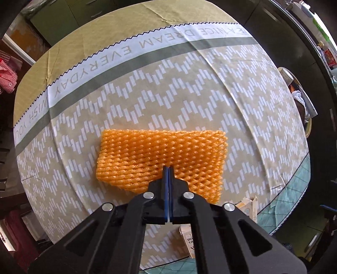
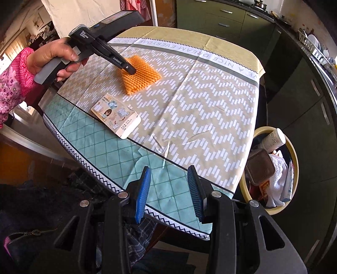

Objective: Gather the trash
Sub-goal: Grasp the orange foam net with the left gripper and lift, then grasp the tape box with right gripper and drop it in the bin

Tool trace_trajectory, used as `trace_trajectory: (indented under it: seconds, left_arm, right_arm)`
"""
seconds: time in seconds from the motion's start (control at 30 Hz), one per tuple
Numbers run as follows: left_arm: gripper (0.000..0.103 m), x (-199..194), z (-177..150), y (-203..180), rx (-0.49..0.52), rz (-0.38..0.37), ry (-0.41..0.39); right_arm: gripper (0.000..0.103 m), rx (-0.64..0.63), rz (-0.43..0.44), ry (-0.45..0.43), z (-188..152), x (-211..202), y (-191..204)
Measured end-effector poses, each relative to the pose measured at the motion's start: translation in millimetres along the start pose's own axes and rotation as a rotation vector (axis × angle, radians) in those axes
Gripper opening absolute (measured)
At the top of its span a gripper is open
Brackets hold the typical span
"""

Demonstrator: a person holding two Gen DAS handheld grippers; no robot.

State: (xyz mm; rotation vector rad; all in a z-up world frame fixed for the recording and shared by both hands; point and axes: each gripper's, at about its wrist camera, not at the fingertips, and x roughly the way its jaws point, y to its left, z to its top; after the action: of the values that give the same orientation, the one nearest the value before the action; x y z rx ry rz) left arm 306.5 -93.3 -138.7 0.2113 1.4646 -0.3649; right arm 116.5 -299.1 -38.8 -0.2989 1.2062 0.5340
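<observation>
An orange foam fruit net (image 1: 162,156) lies flat on the patterned tablecloth (image 1: 189,88). My left gripper (image 1: 168,167) is shut, its blue pads pressed together over the net's near edge; whether it pinches the net I cannot tell. In the right wrist view the left gripper (image 2: 132,71) rests on the orange net (image 2: 143,79). A flattened paper tape box (image 2: 115,114) lies on the cloth nearer the front. My right gripper (image 2: 169,179) is open and empty above the table's front edge.
A yellow-rimmed bin (image 2: 293,151) stands on the floor to the right of the table (image 2: 210,94), holding a bottle, cloth and packaging. Green kitchen cabinets (image 2: 221,19) stand behind. The tape box also shows in the left wrist view (image 1: 249,205).
</observation>
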Motion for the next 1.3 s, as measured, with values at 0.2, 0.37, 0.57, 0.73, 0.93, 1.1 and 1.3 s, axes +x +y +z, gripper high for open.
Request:
trace_trajectory:
  seconds: [0.2, 0.37, 0.57, 0.73, 0.93, 1.1, 1.3]
  left_arm:
    - [0.090, -40.6, -5.7, 3.0, -0.013, 0.081, -0.104]
    - [0.090, -26.9, 24.6, 25.2, -0.080, 0.088, -0.034]
    - [0.083, 4.8, 31.5, 55.9, -0.201, -0.011, 0.050]
    - [0.028, 1.5, 16.5, 47.7, -0.177, -0.034, 0.054]
    - [0.009, -21.4, -3.1, 3.4, -0.117, -0.076, 0.003]
    - [0.006, -63.9, -13.8, -30.8, -0.039, -0.080, -0.088]
    - [0.006, -113.8, 1.0, -36.8, 0.009, -0.038, -0.178]
  right_arm:
    - [0.037, -0.017, -0.001, 0.005, 3.0, 2.1, 3.8]
    - [0.037, -0.019, -0.003, 0.012, 1.2, 2.8, 4.0]
    - [0.037, -0.028, -0.005, 0.022, -4.7, 3.6, 4.9]
    - [0.037, -0.020, -0.015, 0.026, -4.2, 5.3, -0.2]
    - [0.037, -0.044, -0.005, 0.019, -1.1, 4.5, 8.3]
    - [0.040, -0.097, 0.014, 0.011, -0.6, 1.6, 19.4]
    - [0.047, -0.247, 0.081, -0.047, -0.1, -1.5, 41.2]
